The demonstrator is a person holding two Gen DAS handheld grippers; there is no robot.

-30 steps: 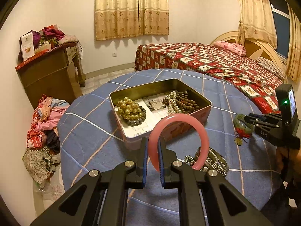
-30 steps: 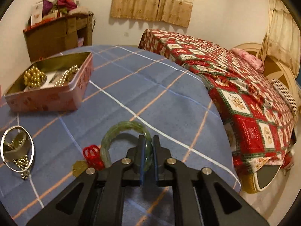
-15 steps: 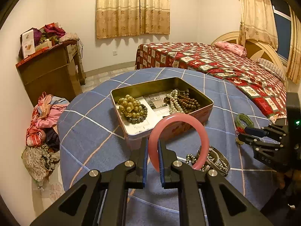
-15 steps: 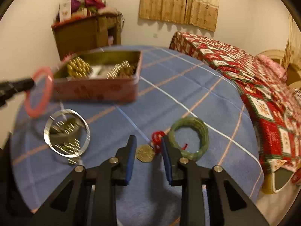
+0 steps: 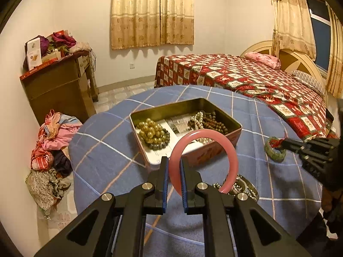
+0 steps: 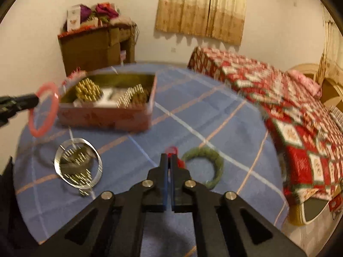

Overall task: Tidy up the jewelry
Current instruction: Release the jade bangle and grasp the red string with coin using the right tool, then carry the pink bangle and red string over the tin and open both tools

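Observation:
My left gripper (image 5: 173, 160) is shut on a pink bangle (image 5: 233, 156) and holds it upright just in front of the open tin (image 5: 205, 156). Yellow-green bead bracelets (image 5: 153, 133) and pearl and brown strands (image 5: 205, 122) lie in the tin. My right gripper (image 6: 169, 157) has its jaws closed on the red cord (image 6: 171, 150) tied to the green bangle (image 6: 218, 165). In the left wrist view the green bangle (image 5: 275, 155) hangs tilted from the right gripper (image 5: 285, 143) low over the blue checked cloth. The right wrist view is blurred.
A round clear-rimmed dish (image 6: 56, 162) with bead chains sits near the table's front edge, and shows as a dish (image 5: 253, 190) behind the pink bangle. A bed (image 5: 268, 85) stands right of the round table. A wooden cabinet (image 5: 57, 90) and a clothes heap (image 5: 49, 150) are left.
My right gripper let go of the green bangle's rim, opened, swung left and shut on its red cord, lifting it a little. The left gripper and pink bangle stayed put.

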